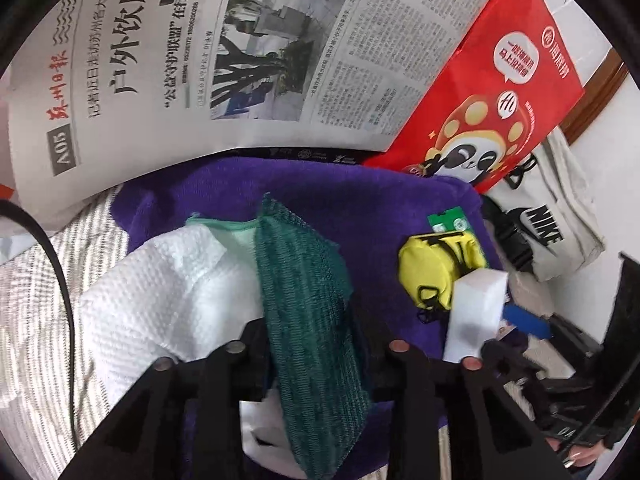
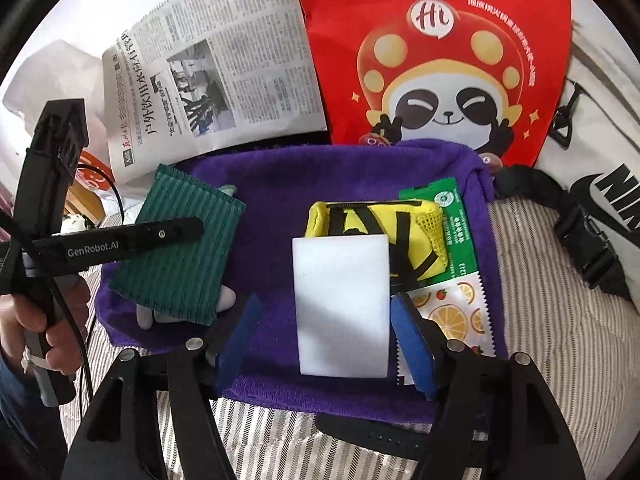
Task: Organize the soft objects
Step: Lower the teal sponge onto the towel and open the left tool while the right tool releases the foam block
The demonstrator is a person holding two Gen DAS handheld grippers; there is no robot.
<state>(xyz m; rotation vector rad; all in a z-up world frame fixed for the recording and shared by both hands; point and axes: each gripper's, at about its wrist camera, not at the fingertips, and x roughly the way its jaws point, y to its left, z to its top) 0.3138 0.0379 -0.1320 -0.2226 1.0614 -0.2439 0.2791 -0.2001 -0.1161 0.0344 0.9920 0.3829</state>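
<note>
A purple towel (image 2: 280, 196) lies spread on a striped bed. My left gripper (image 1: 316, 344) is shut on a dark green ribbed cloth (image 1: 308, 304), which hangs over the towel's left part; the cloth also shows in the right wrist view (image 2: 180, 256). White paper towel (image 1: 160, 288) lies under it. My right gripper (image 2: 324, 336) is open, its blue pads either side of a white sponge block (image 2: 342, 304) on the towel. A yellow pouch (image 2: 368, 216) with black straps lies just beyond the sponge.
A newspaper (image 2: 216, 72) and a red panda bag (image 2: 440, 60) lie behind the towel. A white Nike bag (image 2: 608, 184) with a black strap sits at the right. A green packet (image 2: 456, 216) and a fruit-print sachet (image 2: 456, 312) lie on the towel's right edge.
</note>
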